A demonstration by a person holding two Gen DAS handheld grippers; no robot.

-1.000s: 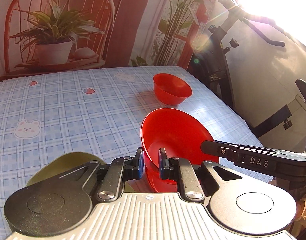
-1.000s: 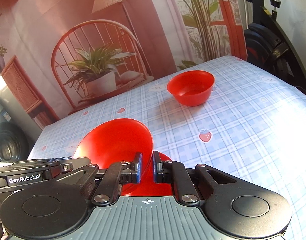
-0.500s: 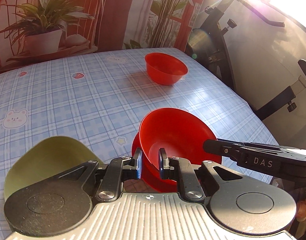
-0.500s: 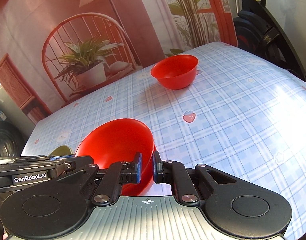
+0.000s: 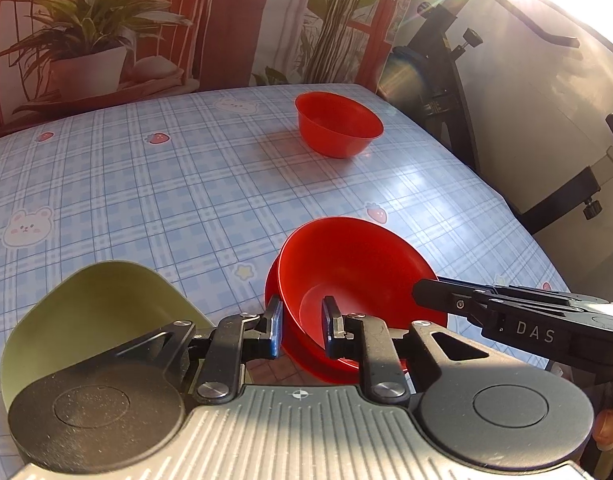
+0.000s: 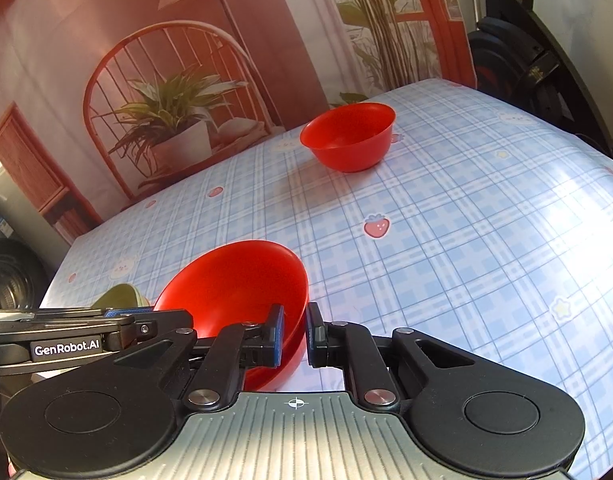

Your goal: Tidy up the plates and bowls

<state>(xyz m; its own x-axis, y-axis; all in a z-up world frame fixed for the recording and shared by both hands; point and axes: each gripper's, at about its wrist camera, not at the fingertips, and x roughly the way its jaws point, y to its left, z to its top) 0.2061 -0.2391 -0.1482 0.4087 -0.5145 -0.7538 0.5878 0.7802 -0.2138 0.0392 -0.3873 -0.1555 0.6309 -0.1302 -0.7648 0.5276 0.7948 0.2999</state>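
Observation:
A red bowl (image 5: 354, 276) sits nested in another red bowl (image 5: 272, 300) near the table's front edge. My left gripper (image 5: 302, 328) straddles its near rim with a wider gap than before, one finger inside and one outside. My right gripper (image 6: 294, 330) grips the same stack's rim (image 6: 242, 280) from the other side, jaws close together. A third red bowl (image 5: 338, 124) stands alone at the far side; it also shows in the right wrist view (image 6: 348, 136). An olive green bowl (image 5: 90, 312) sits at the left front.
The table (image 5: 146, 184) has a blue checked cloth with strawberry and bear prints. An exercise bike (image 5: 458, 92) stands past the right edge. A backdrop with a printed chair and plant (image 6: 166, 120) hangs behind the table.
The held red bowl came down and tipped level into the lower red bowl. Both grippers lowered with it. The left gripper's jaws have spread slightly.

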